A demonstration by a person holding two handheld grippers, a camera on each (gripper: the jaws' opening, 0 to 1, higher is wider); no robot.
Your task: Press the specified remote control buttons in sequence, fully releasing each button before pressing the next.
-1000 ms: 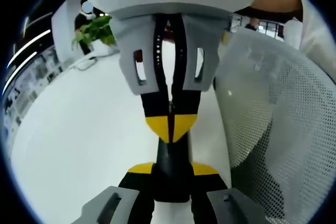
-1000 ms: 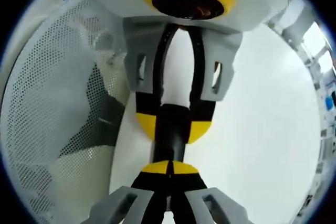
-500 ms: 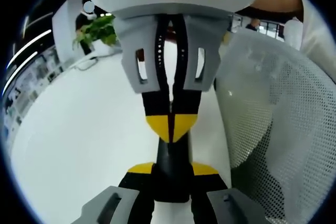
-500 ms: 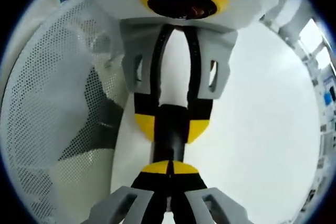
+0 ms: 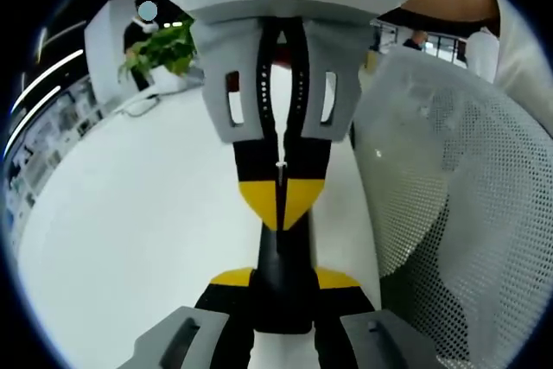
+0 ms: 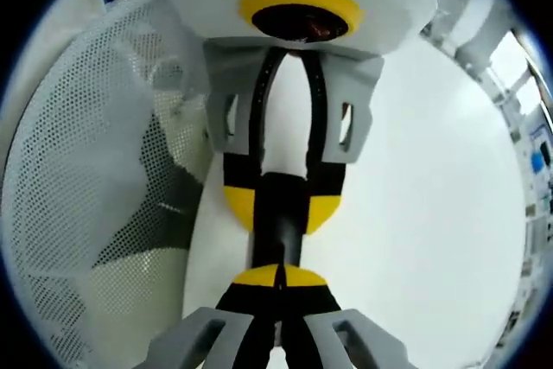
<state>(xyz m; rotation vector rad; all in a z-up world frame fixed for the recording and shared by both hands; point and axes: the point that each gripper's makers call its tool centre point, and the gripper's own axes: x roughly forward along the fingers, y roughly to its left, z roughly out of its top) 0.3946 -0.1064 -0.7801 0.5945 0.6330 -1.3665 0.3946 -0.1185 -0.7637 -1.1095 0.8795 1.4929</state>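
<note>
A slim black remote (image 5: pixel 283 258) points forward between the yellow-tipped jaws of my left gripper (image 5: pixel 283 279), which is shut on its sides. From the top of the left gripper view comes my right gripper (image 5: pixel 278 203), jaws shut together, its yellow tips resting on the remote's far end. In the right gripper view, the right gripper (image 6: pixel 278 276) is shut at the bottom. Its tips overlap the near end of the remote (image 6: pixel 280 226), which the left gripper (image 6: pixel 282 205) holds from above. The remote's buttons are hidden.
A white table (image 5: pixel 130 213) lies under both grippers. A white mesh chair back (image 5: pixel 449 213) stands close on the right of the left gripper view and appears as mesh (image 6: pixel 86 170) in the right gripper view. A green plant (image 5: pixel 160 49) stands at the table's far end.
The right gripper has drawn back slightly along the remote, sitting a little higher in the left gripper view. The left gripper's hold on the remote is unchanged.
</note>
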